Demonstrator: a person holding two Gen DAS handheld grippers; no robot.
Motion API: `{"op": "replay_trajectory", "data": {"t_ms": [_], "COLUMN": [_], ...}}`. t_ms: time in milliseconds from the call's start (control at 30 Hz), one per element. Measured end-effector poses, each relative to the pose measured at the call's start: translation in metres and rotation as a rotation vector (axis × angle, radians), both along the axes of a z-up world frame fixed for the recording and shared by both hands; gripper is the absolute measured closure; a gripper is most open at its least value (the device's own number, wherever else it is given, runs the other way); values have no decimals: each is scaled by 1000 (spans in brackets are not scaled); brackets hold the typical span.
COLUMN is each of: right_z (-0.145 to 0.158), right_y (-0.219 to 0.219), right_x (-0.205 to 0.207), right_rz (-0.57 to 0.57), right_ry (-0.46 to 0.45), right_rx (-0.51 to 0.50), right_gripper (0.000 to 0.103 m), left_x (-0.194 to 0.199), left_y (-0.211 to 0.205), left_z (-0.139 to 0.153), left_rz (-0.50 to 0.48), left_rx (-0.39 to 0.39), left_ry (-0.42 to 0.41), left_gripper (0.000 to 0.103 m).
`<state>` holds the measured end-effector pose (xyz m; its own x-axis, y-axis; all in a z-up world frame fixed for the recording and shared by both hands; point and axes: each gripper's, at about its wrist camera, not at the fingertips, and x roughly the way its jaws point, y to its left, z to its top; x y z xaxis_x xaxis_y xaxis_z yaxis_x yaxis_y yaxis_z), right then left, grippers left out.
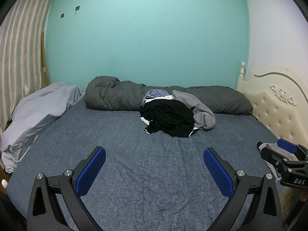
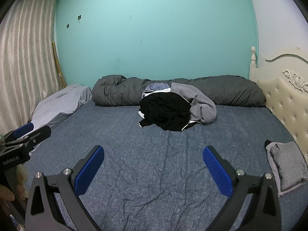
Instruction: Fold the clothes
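While both hand-held grippers (image 1: pixel 154 170) (image 2: pixel 153 168) hover spread and empty, the far crumpled black-and-grey clothes heap (image 2: pixel 173 109) looks tangled; one pinch might drag several garments.

We see a messy pile of clothes (image 1: pixel 173 113) in the middle of the bed, toward the far side; on top sits a black piece (image 1: pixel 168 118) with thin white edges, all crumpled; a soft gray piece (image 1: pixel 200 109) lies bunched up on its right, touching it; a bit of blue-gray cloth (image 1: pixel 156 92) peeks out at the back; near the right edge of the bed we see folded gray clothes (image 2: pixel 286 166), lying flat in a small stack, well apart from the pile.
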<state>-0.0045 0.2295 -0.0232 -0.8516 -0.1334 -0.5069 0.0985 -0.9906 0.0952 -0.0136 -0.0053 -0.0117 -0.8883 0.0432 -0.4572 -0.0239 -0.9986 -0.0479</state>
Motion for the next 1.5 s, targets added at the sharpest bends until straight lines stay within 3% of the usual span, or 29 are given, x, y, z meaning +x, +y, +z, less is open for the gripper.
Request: {"op": "replay_trajectory", "data": {"t_ms": [200,433,767,967,1200,1500], "right_z": [-11,-62,-160,-210,-263,-304], "right_y": [2,7,12,44,80,92], "right_x": [-13,-61,-186,-269,-357,-444], "right_rz": [-8,-14,8,-116,-167,-160], "right_ry": [-28,-135,-231,-283,-383,-379], "right_rx": [5,6,37,-5,-51,-58], "right_gripper": [0,0,0,0,1,17], "left_x": [-19,-66,-163,-218,-261,-280], "left_y": [-11,-27,-53,-60,-66,-67], "left_z": [-21,-68,-168,-222,-264,-300], "left_rz": [-4,44,75,121,145,137], "left_rx": [19,56,185,251,305,306], "left_ry": [-24,-55,-177,-243,-295,-321], "left_gripper": [0,0,0,0,0,0]}}
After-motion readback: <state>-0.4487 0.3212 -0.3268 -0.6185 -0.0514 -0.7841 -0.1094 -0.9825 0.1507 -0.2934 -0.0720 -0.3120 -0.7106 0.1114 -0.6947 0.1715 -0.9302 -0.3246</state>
